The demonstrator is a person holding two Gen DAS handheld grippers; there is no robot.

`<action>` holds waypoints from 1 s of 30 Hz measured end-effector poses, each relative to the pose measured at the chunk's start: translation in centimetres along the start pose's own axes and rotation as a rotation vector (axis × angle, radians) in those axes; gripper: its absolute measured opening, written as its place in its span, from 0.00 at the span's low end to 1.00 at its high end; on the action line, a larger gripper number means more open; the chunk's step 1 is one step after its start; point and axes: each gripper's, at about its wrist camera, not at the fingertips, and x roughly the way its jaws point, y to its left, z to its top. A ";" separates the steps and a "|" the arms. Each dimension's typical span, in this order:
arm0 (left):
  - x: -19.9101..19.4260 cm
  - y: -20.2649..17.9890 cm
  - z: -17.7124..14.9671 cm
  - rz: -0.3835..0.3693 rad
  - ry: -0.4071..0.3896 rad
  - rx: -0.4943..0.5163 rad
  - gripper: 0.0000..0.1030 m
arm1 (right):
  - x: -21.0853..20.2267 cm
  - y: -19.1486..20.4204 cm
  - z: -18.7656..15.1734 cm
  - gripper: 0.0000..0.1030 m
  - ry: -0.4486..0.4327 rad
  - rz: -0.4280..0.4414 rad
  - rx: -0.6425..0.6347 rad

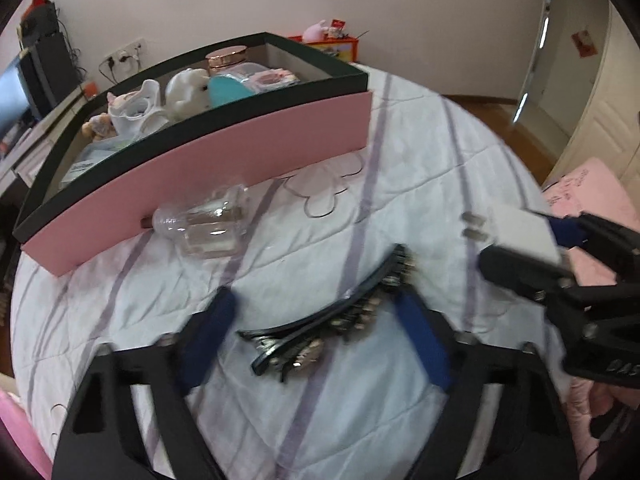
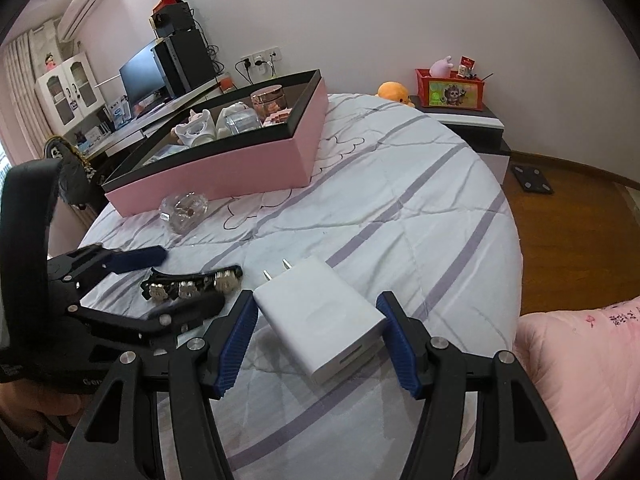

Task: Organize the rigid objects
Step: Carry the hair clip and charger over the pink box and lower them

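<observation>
1. white charger sits clamped between the blue pads of the right claw, prongs pointing away, above the bed.
2. black hair clip with metal charms lies on the striped sheet between the fingers of the left claw; the pads stand apart from it, not gripping.
3. clear glass bottle lies on its side just beside the pink box.
4. the box holds a jar and small toys.
</observation>
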 end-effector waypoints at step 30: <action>-8.3 7.3 -0.2 0.020 -0.200 -0.172 0.72 | -1.7 5.0 3.7 0.61 -0.050 0.072 -0.074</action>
